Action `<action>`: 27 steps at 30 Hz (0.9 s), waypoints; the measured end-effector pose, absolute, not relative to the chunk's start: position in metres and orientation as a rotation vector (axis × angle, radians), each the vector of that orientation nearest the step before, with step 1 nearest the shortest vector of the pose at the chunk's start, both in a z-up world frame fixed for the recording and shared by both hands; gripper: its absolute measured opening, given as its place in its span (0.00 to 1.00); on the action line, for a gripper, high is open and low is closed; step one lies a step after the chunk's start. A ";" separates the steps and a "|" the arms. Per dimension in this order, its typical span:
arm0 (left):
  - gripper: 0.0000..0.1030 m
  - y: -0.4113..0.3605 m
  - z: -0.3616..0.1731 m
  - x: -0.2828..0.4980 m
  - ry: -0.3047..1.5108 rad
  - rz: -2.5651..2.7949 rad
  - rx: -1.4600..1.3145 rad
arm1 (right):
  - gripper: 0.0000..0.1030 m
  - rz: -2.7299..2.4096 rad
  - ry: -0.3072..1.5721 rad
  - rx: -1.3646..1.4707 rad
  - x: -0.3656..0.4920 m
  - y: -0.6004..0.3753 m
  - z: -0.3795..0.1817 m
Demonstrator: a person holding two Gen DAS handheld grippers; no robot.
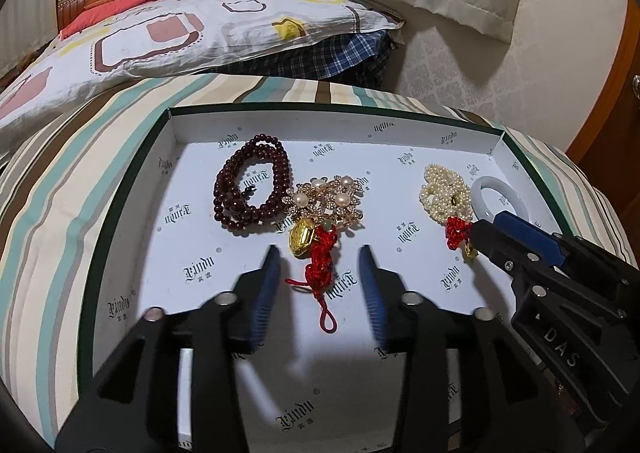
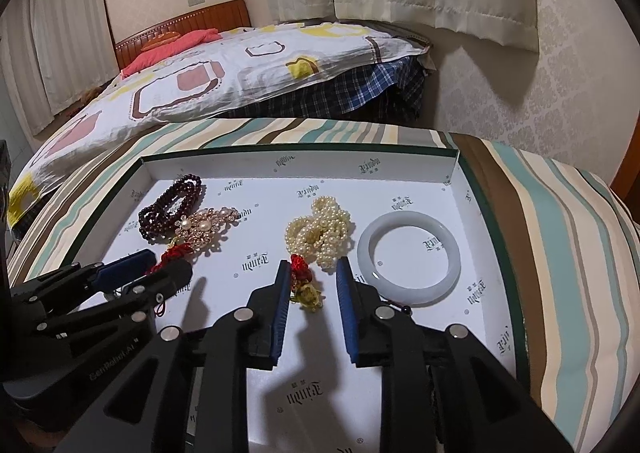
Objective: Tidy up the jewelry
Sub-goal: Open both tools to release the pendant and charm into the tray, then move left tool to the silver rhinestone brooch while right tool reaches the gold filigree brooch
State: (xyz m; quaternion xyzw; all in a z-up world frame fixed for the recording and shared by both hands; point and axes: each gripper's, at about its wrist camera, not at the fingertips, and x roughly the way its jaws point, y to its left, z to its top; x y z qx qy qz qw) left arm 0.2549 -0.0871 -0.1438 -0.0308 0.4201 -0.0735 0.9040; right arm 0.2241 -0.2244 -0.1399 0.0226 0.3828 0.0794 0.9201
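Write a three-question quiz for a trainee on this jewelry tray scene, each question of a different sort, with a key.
1. True or false: the left gripper is shut on the dark red bead bracelet.
2. Multiple choice: which item lies nearest the tray's right wall? A) pearl strand B) white jade bangle C) gold brooch with pearls
3. Fill in: the right gripper's fingers sit either side of a red knotted cord with a ____ tassel.

Key
1. False: its fingers are apart, either side of the gold pendant's red cord.
2. B
3. yellow
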 end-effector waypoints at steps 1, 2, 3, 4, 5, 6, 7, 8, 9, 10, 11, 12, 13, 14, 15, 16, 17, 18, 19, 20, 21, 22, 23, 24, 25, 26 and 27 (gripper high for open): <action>0.43 -0.087 -0.144 0.255 0.866 -0.152 -0.063 | 0.27 0.163 0.784 0.047 0.224 -0.225 -0.139; 0.45 -0.087 -0.143 0.255 0.863 -0.153 -0.061 | 0.30 0.162 0.781 0.047 0.223 -0.226 -0.138; 0.48 -0.087 -0.142 0.254 0.858 -0.152 -0.060 | 0.31 0.161 0.777 0.047 0.222 -0.227 -0.137; 0.49 -0.086 -0.141 0.252 0.853 -0.150 -0.059 | 0.32 0.161 0.772 0.048 0.221 -0.227 -0.135; 0.50 -0.085 -0.139 0.251 0.848 -0.150 -0.060 | 0.32 0.160 0.767 0.047 0.219 -0.228 -0.134; 0.51 -0.084 -0.138 0.250 0.846 -0.151 -0.061 | 0.34 0.160 0.763 0.047 0.218 -0.229 -0.132; 0.52 -0.084 -0.137 0.248 0.844 -0.151 -0.063 | 0.35 0.160 0.759 0.047 0.217 -0.229 -0.131; 0.54 -0.083 -0.135 0.247 0.840 -0.151 -0.068 | 0.37 0.159 0.756 0.046 0.216 -0.230 -0.129; 0.55 -0.082 -0.133 0.245 0.836 -0.150 -0.072 | 0.37 0.158 0.751 0.044 0.215 -0.231 -0.128; 0.56 -0.082 -0.131 0.243 0.831 -0.149 -0.075 | 0.38 0.157 0.748 0.042 0.213 -0.231 -0.126; 0.56 -0.081 -0.128 0.241 0.826 -0.149 -0.077 | 0.38 0.158 0.746 0.040 0.212 -0.232 -0.125; 0.58 -0.080 -0.125 0.238 0.817 -0.149 -0.078 | 0.38 0.157 0.741 0.037 0.210 -0.232 -0.123; 0.58 -0.080 -0.122 0.235 0.809 -0.149 -0.077 | 0.39 0.156 0.737 0.035 0.208 -0.233 -0.121; 0.59 -0.080 -0.120 0.233 0.804 -0.148 -0.076 | 0.39 0.155 0.731 0.035 0.206 -0.234 -0.119; 0.60 -0.080 -0.117 0.229 0.797 -0.148 -0.075 | 0.39 0.154 0.725 0.038 0.204 -0.235 -0.116; 0.60 -0.079 -0.114 0.226 0.791 -0.148 -0.075 | 0.39 0.153 0.719 0.042 0.202 -0.237 -0.114; 0.60 -0.079 -0.112 0.222 0.788 -0.149 -0.077 | 0.39 0.153 0.716 0.046 0.201 -0.239 -0.112; 0.61 -0.079 -0.110 0.219 0.785 -0.151 -0.078 | 0.39 0.153 0.710 0.050 0.198 -0.242 -0.109; 0.61 -0.079 -0.108 0.217 0.783 -0.152 -0.078 | 0.39 0.153 0.708 0.051 0.196 -0.243 -0.108; 0.61 -0.078 -0.107 0.213 0.780 -0.151 -0.077 | 0.39 0.154 0.705 0.048 0.194 -0.245 -0.105; 0.61 -0.078 -0.105 0.211 0.779 -0.150 -0.077 | 0.39 0.154 0.704 0.043 0.192 -0.246 -0.104; 0.61 -0.078 -0.105 0.208 0.778 -0.152 -0.079 | 0.39 0.152 0.702 0.036 0.189 -0.247 -0.103; 0.61 -0.078 -0.104 0.204 0.777 -0.154 -0.080 | 0.39 0.151 0.699 0.029 0.185 -0.248 -0.102; 0.61 -0.078 -0.104 0.201 0.778 -0.156 -0.079 | 0.39 0.151 0.697 0.024 0.182 -0.248 -0.101; 0.61 -0.078 -0.104 0.197 0.780 -0.159 -0.077 | 0.39 0.150 0.697 0.016 0.180 -0.249 -0.101; 0.61 -0.079 -0.104 0.193 0.782 -0.161 -0.074 | 0.39 0.148 0.696 0.007 0.177 -0.249 -0.101; 0.61 -0.079 -0.105 0.191 0.783 -0.162 -0.074 | 0.39 0.145 0.696 0.000 0.173 -0.250 -0.101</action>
